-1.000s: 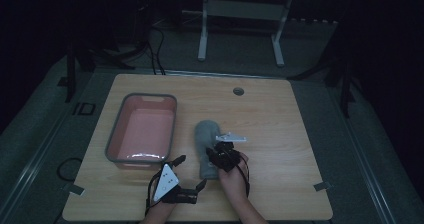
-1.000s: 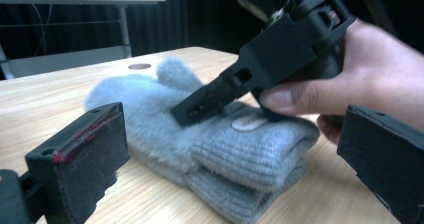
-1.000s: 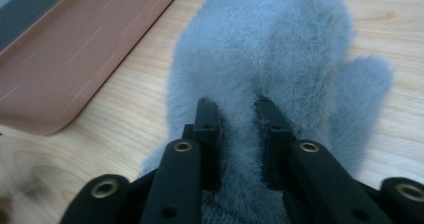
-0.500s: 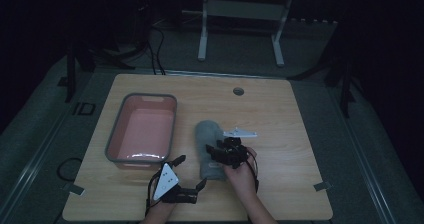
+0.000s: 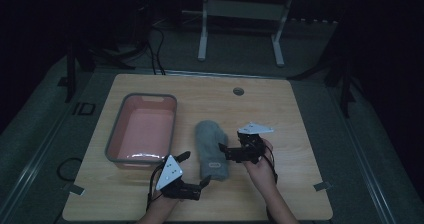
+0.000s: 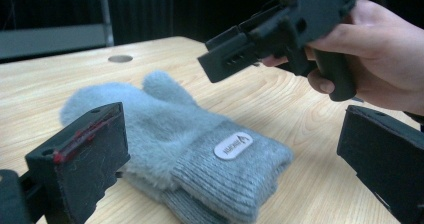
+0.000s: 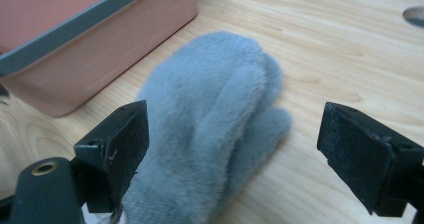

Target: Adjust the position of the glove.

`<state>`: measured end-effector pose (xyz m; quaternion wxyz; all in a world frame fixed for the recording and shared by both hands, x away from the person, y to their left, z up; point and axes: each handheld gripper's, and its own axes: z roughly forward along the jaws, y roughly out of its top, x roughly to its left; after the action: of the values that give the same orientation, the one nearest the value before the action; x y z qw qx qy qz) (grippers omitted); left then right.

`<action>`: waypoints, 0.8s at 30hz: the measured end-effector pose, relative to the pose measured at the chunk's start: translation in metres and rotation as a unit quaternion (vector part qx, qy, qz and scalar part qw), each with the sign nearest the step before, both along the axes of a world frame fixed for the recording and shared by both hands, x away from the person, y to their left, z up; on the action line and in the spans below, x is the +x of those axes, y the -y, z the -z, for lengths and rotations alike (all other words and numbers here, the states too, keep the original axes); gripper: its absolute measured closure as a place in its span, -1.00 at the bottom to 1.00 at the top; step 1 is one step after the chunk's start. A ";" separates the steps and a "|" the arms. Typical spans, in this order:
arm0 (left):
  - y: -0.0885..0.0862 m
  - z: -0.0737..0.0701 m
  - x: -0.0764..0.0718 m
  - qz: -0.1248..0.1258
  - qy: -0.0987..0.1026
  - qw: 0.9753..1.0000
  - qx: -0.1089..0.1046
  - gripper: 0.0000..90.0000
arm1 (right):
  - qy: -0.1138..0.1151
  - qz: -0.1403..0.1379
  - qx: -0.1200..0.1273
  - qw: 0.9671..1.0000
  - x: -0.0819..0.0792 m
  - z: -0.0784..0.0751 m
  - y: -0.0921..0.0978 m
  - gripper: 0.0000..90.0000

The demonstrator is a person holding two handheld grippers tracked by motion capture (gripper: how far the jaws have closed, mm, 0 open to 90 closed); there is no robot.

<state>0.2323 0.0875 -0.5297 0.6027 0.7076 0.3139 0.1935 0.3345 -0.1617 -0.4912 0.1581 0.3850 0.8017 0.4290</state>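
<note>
In the high view a pale wooden table point(image 5: 300, 109) with rounded corners stands on a grey floor in a dark room, with a white metal frame point(image 5: 240, 14) beyond its far edge and black cables trailing on the floor to the left; a small round grommet point(image 5: 238, 91) is set into the tabletop near the far edge. A pink rectangular tub point(image 5: 142, 129) with a grey rim sits on the left half, and just to its right a pair of grey mittens point(image 5: 211, 149) lies flat, cuffs toward the person. The left gripper point(image 5: 195, 170) hovers near the front edge with its jaws spread, pointing toward the cuffs; the right gripper point(image 5: 224, 150) is held at the mittens' right side, its jaws reaching over them, and from this height I cannot tell how far apart they stand. In the left gripper view the two black jaws stand wide at either side of the frame, the left one scuffed and marked with red, and between them lie the mittens point(image 6: 165, 134): fleecy pile on the hand part, ribbed knit at the cuff, with a small oval white label point(image 6: 233, 145) stitched on it. Above them the right gripper point(image 6: 220, 66), blocky black plastic, is gripped in a hand point(image 6: 380, 64). In the right gripper view its own jaws are wide open, hovering over the soft, fluffy fingertip end of the mittens point(image 7: 210, 129), which rests on the wood grain near the smooth pink wall of the tub point(image 7: 100, 49).
</note>
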 end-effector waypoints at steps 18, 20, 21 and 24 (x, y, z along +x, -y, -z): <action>0.024 -0.043 0.077 -0.056 -0.206 0.973 0.092 -0.89 | 0.004 -0.041 -0.026 0.999 0.003 -0.001 0.019 -0.69; 0.024 -0.042 0.086 -0.063 -0.234 0.966 0.095 -0.86 | -0.007 -0.036 -0.028 0.999 0.006 0.001 0.015 -0.60; 0.024 -0.042 0.090 -0.068 -0.240 0.963 0.097 -0.77 | -0.013 -0.037 -0.029 0.999 0.008 0.003 0.013 -0.55; 0.026 -0.037 0.099 -0.088 -0.250 0.958 0.112 -0.66 | -0.028 -0.034 -0.041 0.998 0.013 0.010 0.004 -0.34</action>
<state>0.3310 0.0613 -0.4931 0.4025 0.7656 0.4925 0.0965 0.3473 -0.1654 -0.5011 0.1367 0.3622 0.8356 0.3897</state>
